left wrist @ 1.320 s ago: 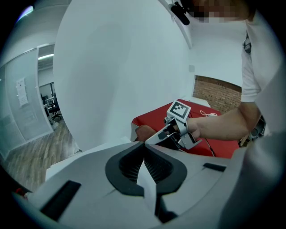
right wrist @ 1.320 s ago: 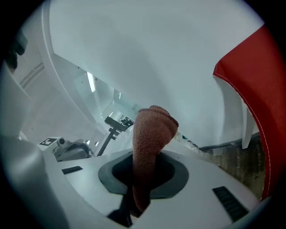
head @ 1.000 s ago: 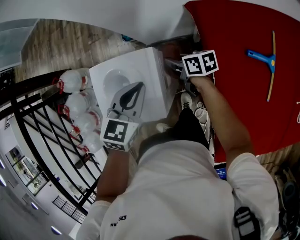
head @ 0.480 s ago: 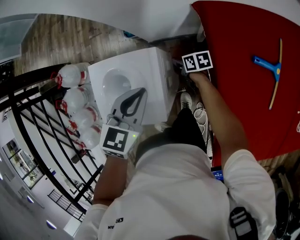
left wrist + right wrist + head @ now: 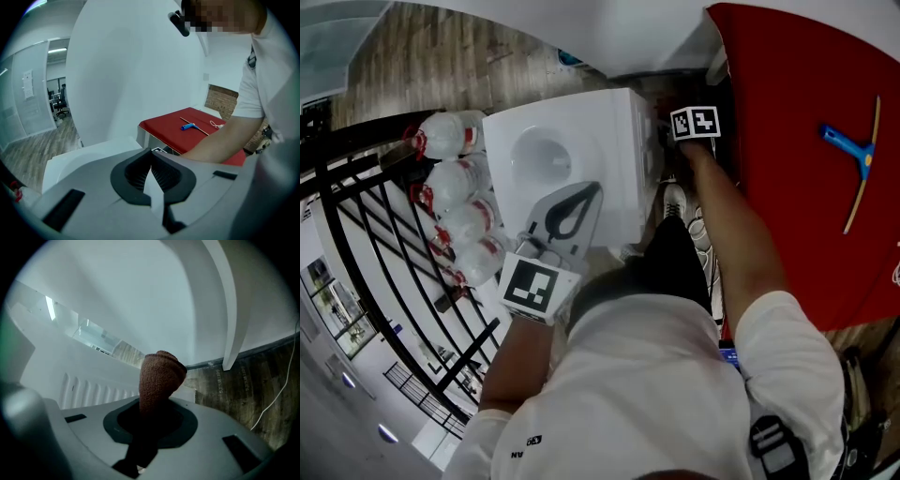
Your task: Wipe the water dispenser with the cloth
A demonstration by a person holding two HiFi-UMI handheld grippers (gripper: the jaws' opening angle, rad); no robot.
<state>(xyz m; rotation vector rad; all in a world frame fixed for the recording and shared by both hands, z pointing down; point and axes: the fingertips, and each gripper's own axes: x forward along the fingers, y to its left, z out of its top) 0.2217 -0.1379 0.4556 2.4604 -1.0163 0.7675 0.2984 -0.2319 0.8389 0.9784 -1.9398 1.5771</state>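
Cloth [image 5: 157,377] in right hand-held gripper [image 5: 151,418]

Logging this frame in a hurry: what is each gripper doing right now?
Left gripper: closed, holding nothing.
Right gripper: closed on the brown knitted cloth.
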